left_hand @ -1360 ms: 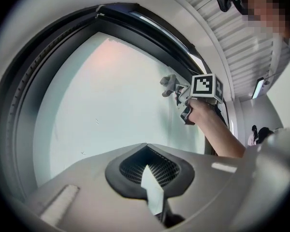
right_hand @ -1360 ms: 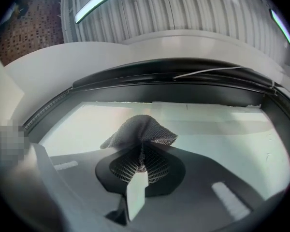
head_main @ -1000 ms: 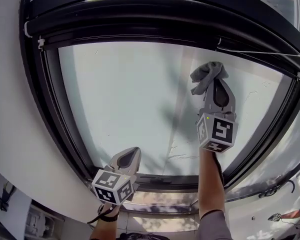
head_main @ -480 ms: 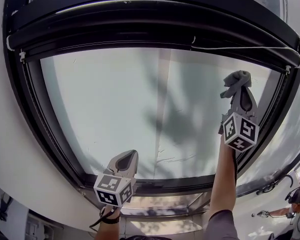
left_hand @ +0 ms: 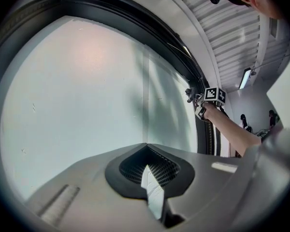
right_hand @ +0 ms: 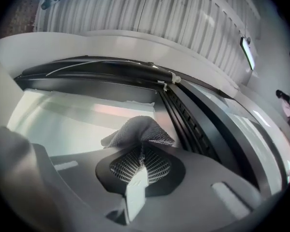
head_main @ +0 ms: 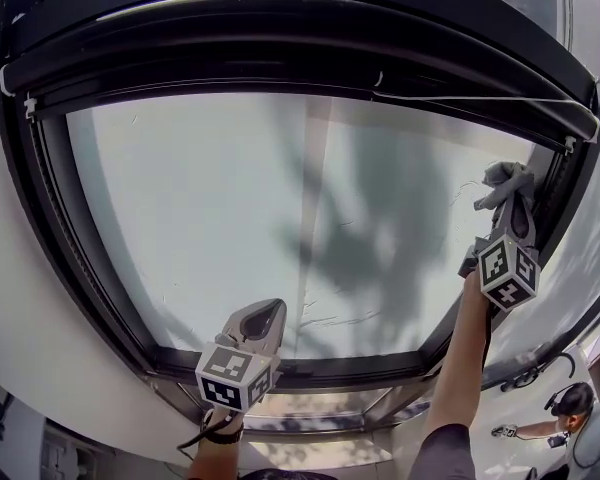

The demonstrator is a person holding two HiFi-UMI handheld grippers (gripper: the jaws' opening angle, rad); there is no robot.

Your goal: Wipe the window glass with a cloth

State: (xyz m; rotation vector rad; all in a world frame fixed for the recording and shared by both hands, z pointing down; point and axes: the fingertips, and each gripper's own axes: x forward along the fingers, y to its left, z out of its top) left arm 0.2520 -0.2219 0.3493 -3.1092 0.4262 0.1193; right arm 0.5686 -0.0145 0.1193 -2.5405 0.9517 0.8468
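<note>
Right gripper is up high at the far right of the window glass, arm stretched out, forearm reaching up from the bottom of the head view. Its jaws are clamped together on a grey cloth, and the right gripper view confirms it: the right gripper has its jaws closed on a fold of the cloth, with the rest bunched up in a crumpled peak just beyond the tips. The cloth sits against the pane right beside the black window frame on that side, near the upper right corner of the glass, just below where a thin white cord runs along the top rail. Down low, the left gripper hangs in front of the bottom edge of the pane, well apart from the cloth. From its own camera, the left gripper has its jaws pressed together with nothing between them, pointing at the pale glass; whether the tips touch the pane can't be told. Faint streaks show on the glass just right of it, and soft grey shadows fall across the middle of the pane.
</note>
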